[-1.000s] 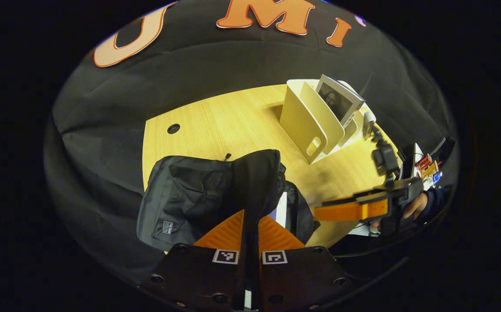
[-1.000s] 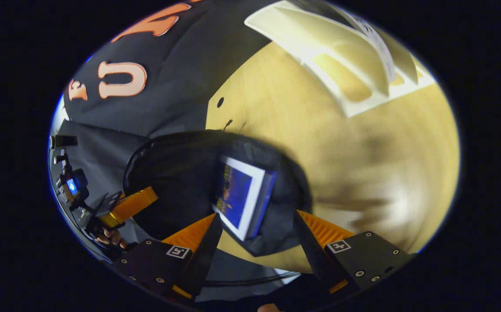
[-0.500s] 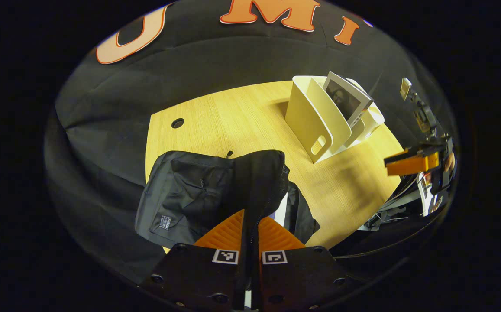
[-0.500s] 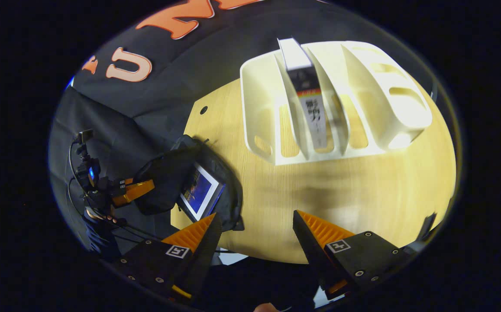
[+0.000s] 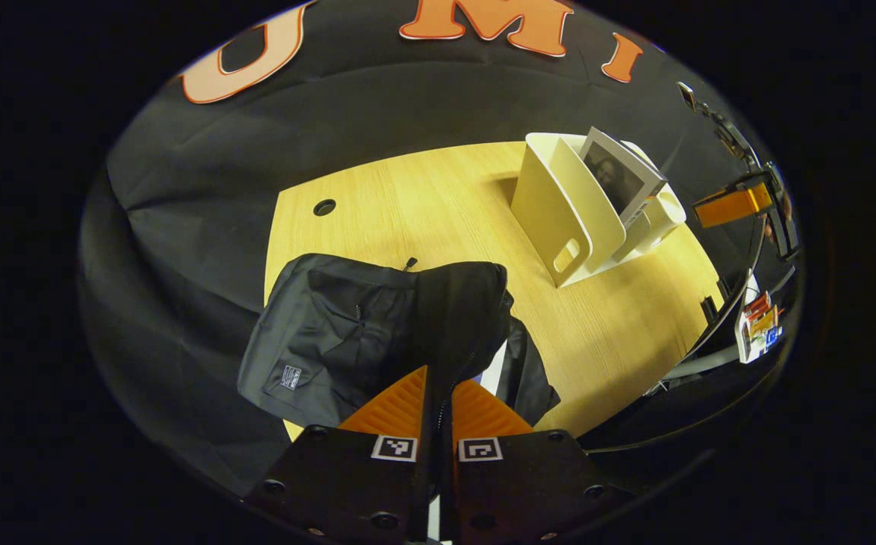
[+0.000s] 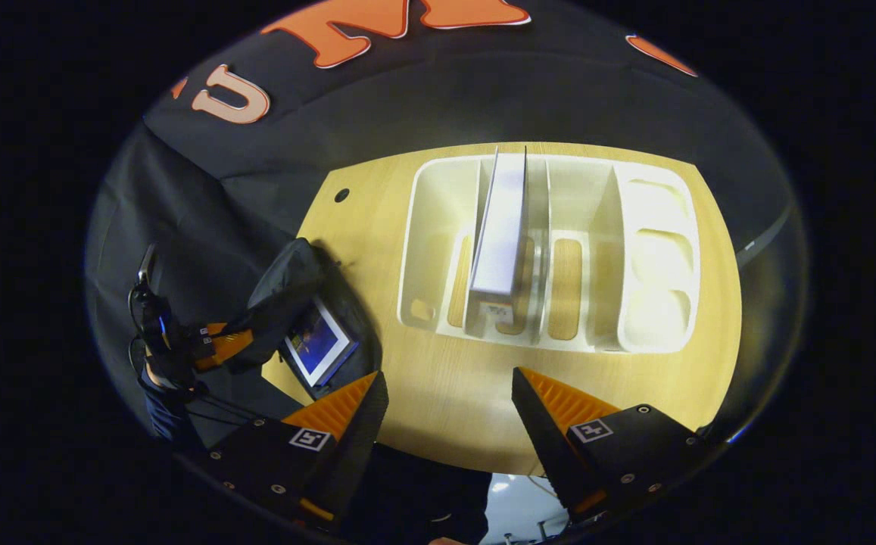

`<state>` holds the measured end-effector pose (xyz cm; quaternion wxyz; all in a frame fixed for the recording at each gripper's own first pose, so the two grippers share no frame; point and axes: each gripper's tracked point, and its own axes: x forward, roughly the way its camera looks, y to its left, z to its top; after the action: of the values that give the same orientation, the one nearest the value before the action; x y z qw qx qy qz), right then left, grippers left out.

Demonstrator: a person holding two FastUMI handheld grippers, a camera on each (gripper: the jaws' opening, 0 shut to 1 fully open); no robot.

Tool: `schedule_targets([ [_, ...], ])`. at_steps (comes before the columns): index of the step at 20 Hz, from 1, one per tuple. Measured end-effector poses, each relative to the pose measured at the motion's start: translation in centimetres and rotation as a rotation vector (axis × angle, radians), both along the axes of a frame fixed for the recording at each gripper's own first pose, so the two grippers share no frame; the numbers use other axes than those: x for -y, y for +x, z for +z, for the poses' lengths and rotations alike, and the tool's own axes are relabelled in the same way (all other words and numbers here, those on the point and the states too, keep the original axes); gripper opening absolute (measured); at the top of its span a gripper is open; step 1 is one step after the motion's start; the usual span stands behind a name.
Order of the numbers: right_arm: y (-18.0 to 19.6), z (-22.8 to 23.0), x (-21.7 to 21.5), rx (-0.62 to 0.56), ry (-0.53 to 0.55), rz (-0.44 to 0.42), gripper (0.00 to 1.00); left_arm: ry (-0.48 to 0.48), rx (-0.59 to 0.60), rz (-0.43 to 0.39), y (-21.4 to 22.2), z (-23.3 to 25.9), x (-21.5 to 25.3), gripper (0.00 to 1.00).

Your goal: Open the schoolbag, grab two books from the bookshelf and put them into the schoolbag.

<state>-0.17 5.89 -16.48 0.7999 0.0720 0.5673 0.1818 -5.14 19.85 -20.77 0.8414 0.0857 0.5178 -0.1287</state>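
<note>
While your left gripper (image 5: 438, 393) pinches the schoolbag (image 5: 347, 333) flap open over one book (image 6: 316, 344), your right gripper (image 6: 445, 393), wide open and empty, must fetch the second book (image 6: 498, 227) from the bookshelf (image 6: 657, 250).

I'm seeing the light wooden table (image 6: 438, 393) carrying two things: the black schoolbag (image 5: 347, 333) lying at its left edge and the white bookshelf (image 6: 657, 250) standing well apart from it, near a round cable hole (image 5: 324, 207).
</note>
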Motion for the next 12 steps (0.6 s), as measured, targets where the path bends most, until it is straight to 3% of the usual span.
schedule_targets([
  [8,10.4,0.0,0.8,0.005,-0.085,0.005,0.97,-0.004,-0.011,0.090,-0.7,-0.1,-0.2,0.06],
  [12,13.2,-2.5,0.0,-0.043,-0.125,-0.009,0.91,0.006,-0.024,0.121,-0.9,-0.1,-0.4,0.06],
])
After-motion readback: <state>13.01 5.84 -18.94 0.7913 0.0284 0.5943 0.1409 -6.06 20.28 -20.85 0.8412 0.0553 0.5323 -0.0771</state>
